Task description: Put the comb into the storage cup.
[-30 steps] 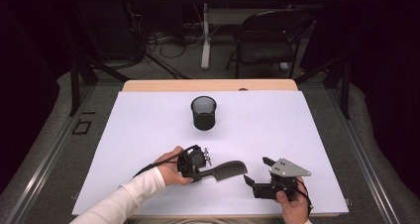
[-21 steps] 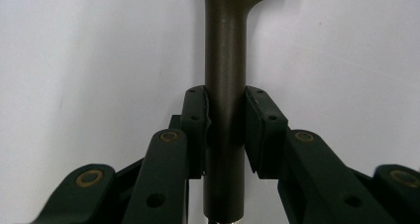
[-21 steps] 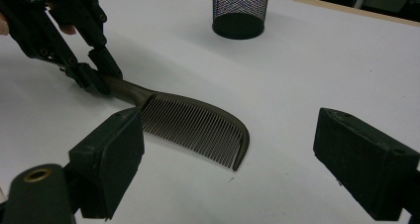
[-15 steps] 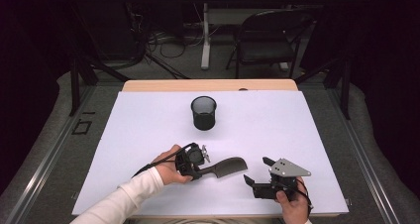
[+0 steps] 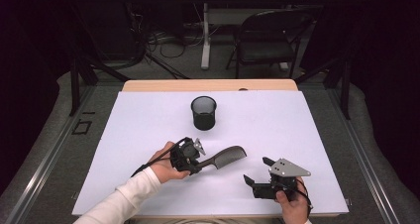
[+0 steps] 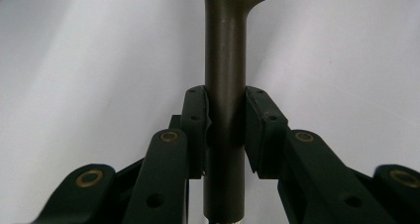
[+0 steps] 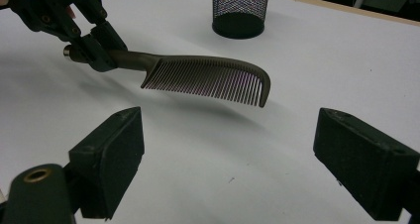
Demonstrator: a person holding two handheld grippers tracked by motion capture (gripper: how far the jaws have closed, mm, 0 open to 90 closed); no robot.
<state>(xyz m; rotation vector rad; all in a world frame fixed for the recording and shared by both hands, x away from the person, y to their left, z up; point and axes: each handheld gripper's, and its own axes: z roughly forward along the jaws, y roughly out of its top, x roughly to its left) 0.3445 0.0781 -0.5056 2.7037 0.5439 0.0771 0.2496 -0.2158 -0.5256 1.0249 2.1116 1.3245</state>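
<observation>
We have lifted the comb (image 5: 229, 156) a little toward the cup (image 5: 203, 113), left gripper (image 5: 194, 157) clenched on its handle, right gripper (image 5: 257, 172) released, so dropping it in comes next.

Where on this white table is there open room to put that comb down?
Plenty. The white table is bare left of the mesh cup, and right of it to the far edge. The front is busier: the left tongs hold the comb, with the open right tongs close beside.

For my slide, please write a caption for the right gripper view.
Left gripper holds a comb by its handle above the white table.
</observation>
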